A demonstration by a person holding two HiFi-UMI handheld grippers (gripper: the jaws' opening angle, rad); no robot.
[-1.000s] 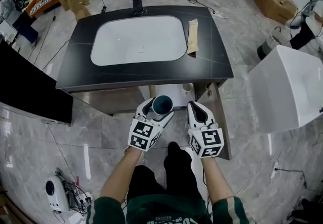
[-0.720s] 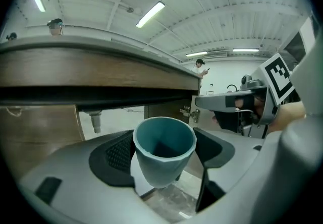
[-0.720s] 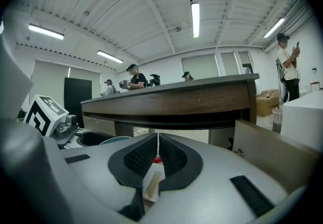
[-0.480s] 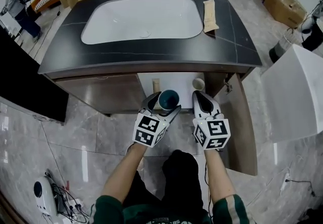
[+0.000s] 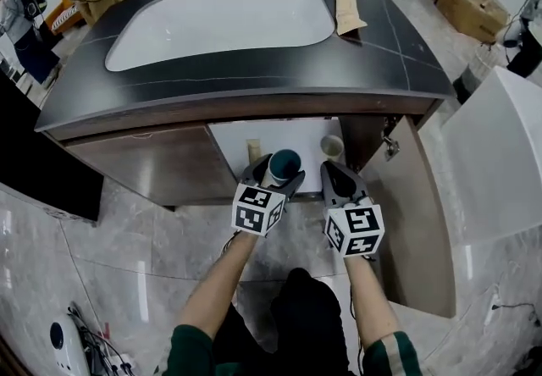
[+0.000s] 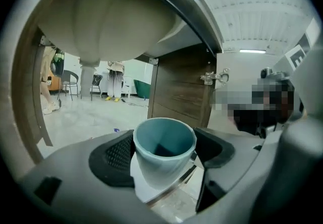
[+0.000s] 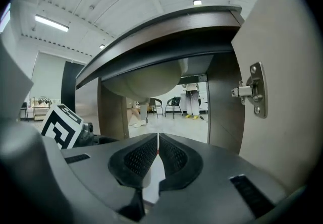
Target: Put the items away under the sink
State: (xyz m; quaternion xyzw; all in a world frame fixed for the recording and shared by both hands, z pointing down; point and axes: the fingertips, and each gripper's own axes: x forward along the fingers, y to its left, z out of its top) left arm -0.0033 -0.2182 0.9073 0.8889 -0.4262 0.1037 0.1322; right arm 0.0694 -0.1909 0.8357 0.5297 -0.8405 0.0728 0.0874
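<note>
A teal cup [image 5: 284, 165] stands upright between the jaws of my left gripper [image 5: 273, 168], whose pads press on both its sides; the left gripper view shows the cup [image 6: 164, 147] close up, with the underside of the basin above it. My right gripper [image 5: 336, 175] is beside it on the right, jaws shut with nothing seen between them [image 7: 158, 155]. Both grippers hang just in front of the open cabinet under the sink [image 5: 220, 23]. On the cabinet's white floor [image 5: 288, 135] stand a beige bottle [image 5: 253, 150] and a white cup [image 5: 331, 146].
The cabinet's right door [image 5: 415, 213] stands swung open beside my right gripper, its hinge [image 7: 251, 96] close by. The left door [image 5: 144, 167] is closed. A beige pouch [image 5: 347, 6] lies on the dark counter. A large white object [image 5: 500, 154] stands at right. People stand behind the sink.
Both grippers have sunk, the left still carrying the teal cup, and now hang level with the cabinet opening. My head has dropped too, so the cabinet's inside shows more.
</note>
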